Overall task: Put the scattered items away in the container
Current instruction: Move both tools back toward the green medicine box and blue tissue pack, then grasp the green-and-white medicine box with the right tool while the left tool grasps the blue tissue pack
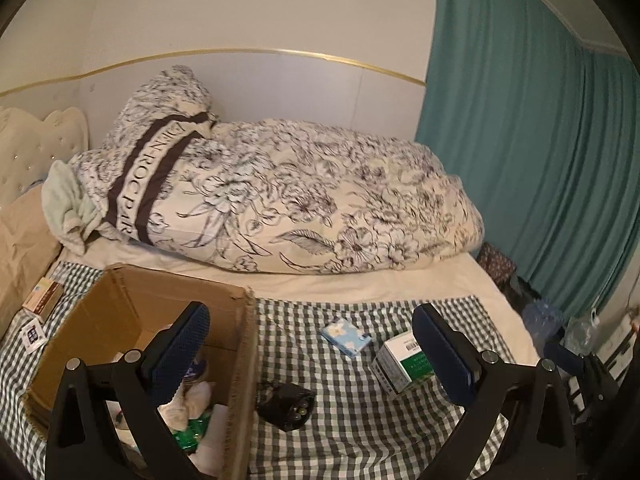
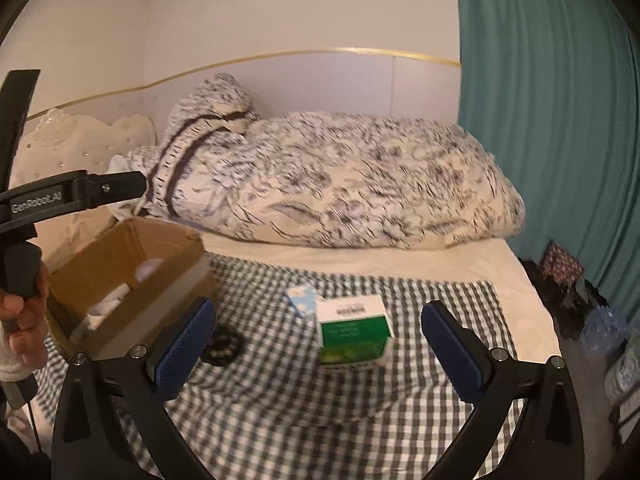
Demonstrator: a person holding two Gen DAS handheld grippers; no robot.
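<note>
We are mid-tidy on the bed: the box (image 1: pixel 136 320) sits on the checked cloth (image 1: pixel 360 420) toward the bed's left side and already holds several things, a green packet and some pale items among them, though our left tool (image 1: pixel 312 344) covers part of its inside. That tool hangs with its jaws wide apart and nothing between them, one finger over the box opening, the other over the cloth. Our right tool (image 2: pixel 320 336) is likewise spread and empty, lined up on the green carton (image 2: pixel 352 332), which lies on the cloth between its fingers but further off, not yet touched.

We judge the step in hand to be fetching that carton. The next move calls for bringing the right tool forward and down until the pads flank the carton's sides, closing, then carrying it left to the box.

Left on the cloth are a flowered packet (image 1: pixel 346 336) just behind the carton and a black object (image 1: pixel 286 404) beside the box wall; what the latter is we cannot tell. The right view is blurred, so the carton's print is unreadable. Small boxes (image 1: pixel 42 300) near the bed's left edge are partly cut off.
</note>
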